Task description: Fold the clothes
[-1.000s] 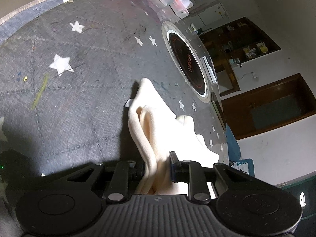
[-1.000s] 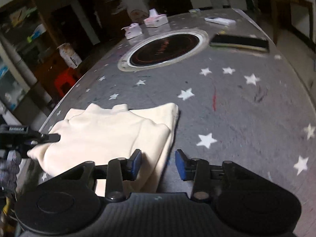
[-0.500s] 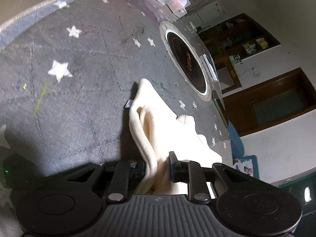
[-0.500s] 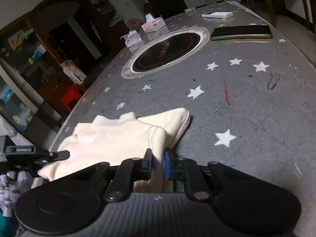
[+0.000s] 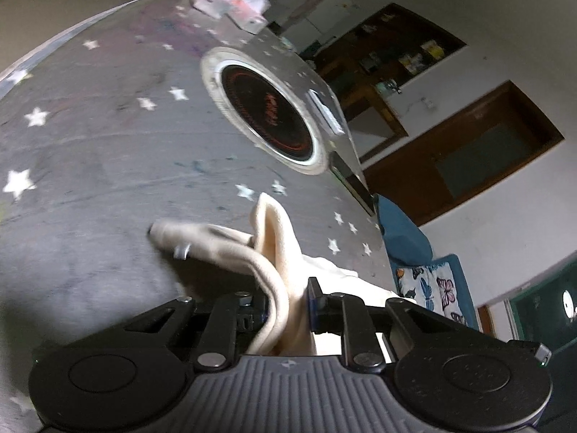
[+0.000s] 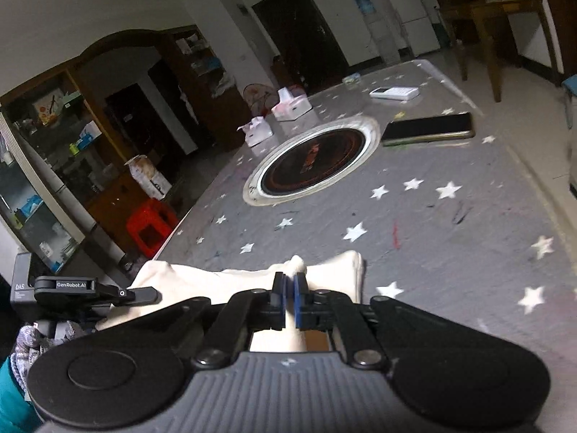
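Both hand-held grippers grip the cream garment point(image 6: 223, 278): the right hand-held gripper point(image 6: 288, 290) is pinched tight on a raised fold, the left hand-held gripper point(image 5: 288, 299) clamped on bunched layers lifted off the star-patterned desk point(image 6: 450, 231). Beyond lie a round inset burner point(image 6: 313, 158), a phone point(image 6: 427, 128) and a remote point(image 6: 395, 92).

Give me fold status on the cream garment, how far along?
Done: cream garment already lies doubled on the star tablecloth. In hand: left gripper and right gripper are each shut on a bunched edge, with fabric raised off the cloth in the left view. Left: carry that edge over, lay flat, release.
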The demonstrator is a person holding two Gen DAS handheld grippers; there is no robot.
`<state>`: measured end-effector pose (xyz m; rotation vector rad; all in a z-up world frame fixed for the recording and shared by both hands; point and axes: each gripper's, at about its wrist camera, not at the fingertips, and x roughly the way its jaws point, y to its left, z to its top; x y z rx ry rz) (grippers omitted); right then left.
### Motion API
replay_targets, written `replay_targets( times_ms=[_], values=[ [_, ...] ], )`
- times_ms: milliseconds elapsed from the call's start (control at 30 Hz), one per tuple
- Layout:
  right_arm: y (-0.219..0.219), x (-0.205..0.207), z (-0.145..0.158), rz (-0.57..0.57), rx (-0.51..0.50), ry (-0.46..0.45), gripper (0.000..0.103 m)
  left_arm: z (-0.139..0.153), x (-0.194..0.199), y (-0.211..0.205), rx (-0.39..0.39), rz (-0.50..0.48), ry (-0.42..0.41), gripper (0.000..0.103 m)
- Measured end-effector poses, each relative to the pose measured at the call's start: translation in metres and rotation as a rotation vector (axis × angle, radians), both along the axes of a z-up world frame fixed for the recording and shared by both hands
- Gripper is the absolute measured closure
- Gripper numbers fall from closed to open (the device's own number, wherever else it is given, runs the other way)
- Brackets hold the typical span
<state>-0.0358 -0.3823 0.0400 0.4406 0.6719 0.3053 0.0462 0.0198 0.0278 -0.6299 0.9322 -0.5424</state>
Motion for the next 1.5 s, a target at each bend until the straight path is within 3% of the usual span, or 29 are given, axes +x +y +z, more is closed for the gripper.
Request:
replay_targets(
  times_ms=[300, 533, 567, 667, 800, 967, 1033, 1067, 1100, 1300, 1500],
  values=[
    [-0.011, 0.004, -0.033, -0.019, -0.047, 0.068, 0.097, -0.013, -0.004, 0.006, 0.047, 0.029, 0.035, 0.083],
    [0.002, 0.022, -0.029, 0.026, -0.022, -0.011, 0.095, -0.038, -0.009, 0.034, 0.044, 0.092, 0.08, 0.083],
    [0.002, 0.023, -0.033, 0.027, -0.026, 0.005, 0.091, -0.041, -0.01, 0.036, 0.041, 0.094, 0.085, 0.083],
    [0.004, 0.027, -0.046, 0.027, -0.039, 0.062, 0.064, -0.048, -0.011, 0.04, 0.035, 0.096, 0.095, 0.082],
    [0.009, 0.026, -0.06, 0.033, -0.046, 0.095, 0.059, -0.05, -0.011, 0.042, 0.029, 0.09, 0.092, 0.082],
    [0.024, 0.032, -0.064, 0.061, -0.052, 0.086, 0.059, -0.053, -0.01, 0.043, 0.022, 0.082, 0.089, 0.082],
    [0.031, 0.036, -0.063, 0.072, -0.056, 0.087, 0.073, -0.054, -0.01, 0.044, 0.019, 0.079, 0.088, 0.082],
    [0.033, 0.038, -0.065, 0.079, -0.044, 0.099, 0.086, -0.054, -0.01, 0.044, 0.018, 0.078, 0.088, 0.082],
    [0.031, 0.038, -0.065, 0.075, -0.019, 0.107, 0.087, -0.055, -0.01, 0.044, 0.016, 0.076, 0.087, 0.082],
    [0.014, 0.029, -0.06, 0.038, 0.136, 0.103, 0.092, -0.032, -0.01, 0.032, 0.023, 0.032, 0.036, 0.082],
    [0.002, 0.011, -0.018, 0.026, 0.096, 0.0, 0.092, 0.0, -0.005, -0.009, 0.041, -0.063, -0.041, 0.082]
  ],
)
